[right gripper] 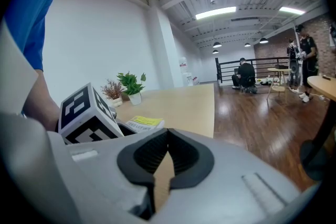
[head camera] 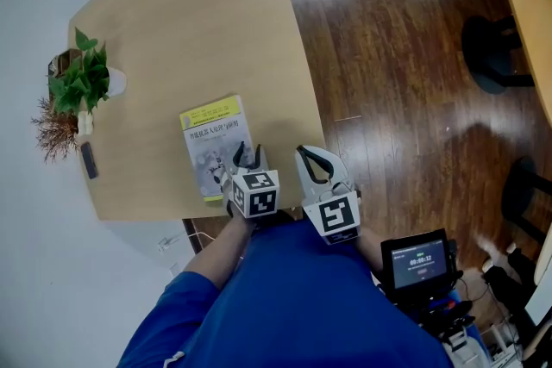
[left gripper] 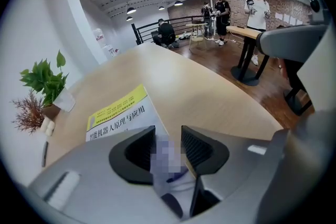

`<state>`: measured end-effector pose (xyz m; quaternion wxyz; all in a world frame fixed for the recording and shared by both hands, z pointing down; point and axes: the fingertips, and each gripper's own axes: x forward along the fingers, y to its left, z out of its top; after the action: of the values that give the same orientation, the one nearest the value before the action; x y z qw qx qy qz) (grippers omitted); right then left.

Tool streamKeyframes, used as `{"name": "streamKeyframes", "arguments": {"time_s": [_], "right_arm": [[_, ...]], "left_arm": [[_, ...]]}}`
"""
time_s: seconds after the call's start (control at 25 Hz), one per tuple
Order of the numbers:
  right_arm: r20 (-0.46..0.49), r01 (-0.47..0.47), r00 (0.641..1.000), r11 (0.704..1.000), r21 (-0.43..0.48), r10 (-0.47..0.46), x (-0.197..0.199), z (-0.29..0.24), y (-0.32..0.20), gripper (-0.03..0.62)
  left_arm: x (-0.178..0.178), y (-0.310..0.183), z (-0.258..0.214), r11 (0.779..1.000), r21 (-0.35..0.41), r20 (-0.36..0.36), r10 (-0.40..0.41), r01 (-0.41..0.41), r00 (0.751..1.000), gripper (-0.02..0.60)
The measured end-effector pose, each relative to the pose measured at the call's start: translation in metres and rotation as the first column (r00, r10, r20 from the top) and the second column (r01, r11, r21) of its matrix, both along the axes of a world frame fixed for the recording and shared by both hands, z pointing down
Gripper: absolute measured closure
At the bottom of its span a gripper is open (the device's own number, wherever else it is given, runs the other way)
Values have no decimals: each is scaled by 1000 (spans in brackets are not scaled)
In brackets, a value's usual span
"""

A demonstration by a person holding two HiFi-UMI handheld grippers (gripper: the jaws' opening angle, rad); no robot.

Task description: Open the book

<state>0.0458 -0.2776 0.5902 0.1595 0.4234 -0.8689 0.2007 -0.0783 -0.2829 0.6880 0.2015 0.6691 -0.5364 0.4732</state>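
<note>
In the head view, the book (head camera: 216, 142) is lying closed near the tabletop's (head camera: 190, 30) front edge, with the left hand-held gripper (head camera: 247, 152) sitting over its near right corner. The right hand-held gripper (head camera: 304, 153) is sitting just right of the book. In the left gripper view, the jaws are standing apart above the cover. In the right gripper view, the jaws are pressing together, empty, with the book lying off to the left.

Book (head camera: 211, 138) on table (head camera: 190, 30) by its near edge, plant (head camera: 82, 80) far left, left tool (head camera: 247, 156) over book

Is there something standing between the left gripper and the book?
Nothing visible does. The left gripper is directly above the near edge of the book, jaws apart; the plant stands far aside.
</note>
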Motion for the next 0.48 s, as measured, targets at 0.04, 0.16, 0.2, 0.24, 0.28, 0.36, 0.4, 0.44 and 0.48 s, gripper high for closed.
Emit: {"name": "streamKeyframes", "arguments": {"time_s": [0.04,0.16,0.2,0.24,0.28,0.36,0.4,0.44,0.48], "right_arm": [[4,-1,1000,1000,-2,1,3,0,0,591],[13,-5,1000,1000,-8,5,11,-1,-1,591],[14,-6,1000,1000,-9,6,12,-1,-1,591],[14,-6,1000,1000,-7,6,12,-1,-1,591],[15,-6,1000,1000,2,6,12,-1,-1,591],[18,-4,1000,1000,25,4,12,-2,-3,591],[17,-4,1000,1000,17,4,12,-2,-2,591],[15,-6,1000,1000,3,6,13,-1,-1,591],[14,-8,1000,1000,-6,8,14,0,-1,591]], "left_arm": [[1,0,0,1000,-2,9,-2,3,1000,421],[3,-2,2,1000,-7,37,-10,10,999,450],[3,-2,3,1000,-12,43,-12,13,999,454],[2,-2,4,1000,-17,45,-15,16,999,454],[1,-2,5,1000,-22,46,-19,20,999,455],[0,-3,7,999,-31,44,-35,36,998,454],[-1,-3,7,998,-34,42,-45,46,998,455],[-2,-4,8,998,-37,42,-56,57,998,456],[-2,-4,9,997,-38,41,-67,68,997,456]]}}
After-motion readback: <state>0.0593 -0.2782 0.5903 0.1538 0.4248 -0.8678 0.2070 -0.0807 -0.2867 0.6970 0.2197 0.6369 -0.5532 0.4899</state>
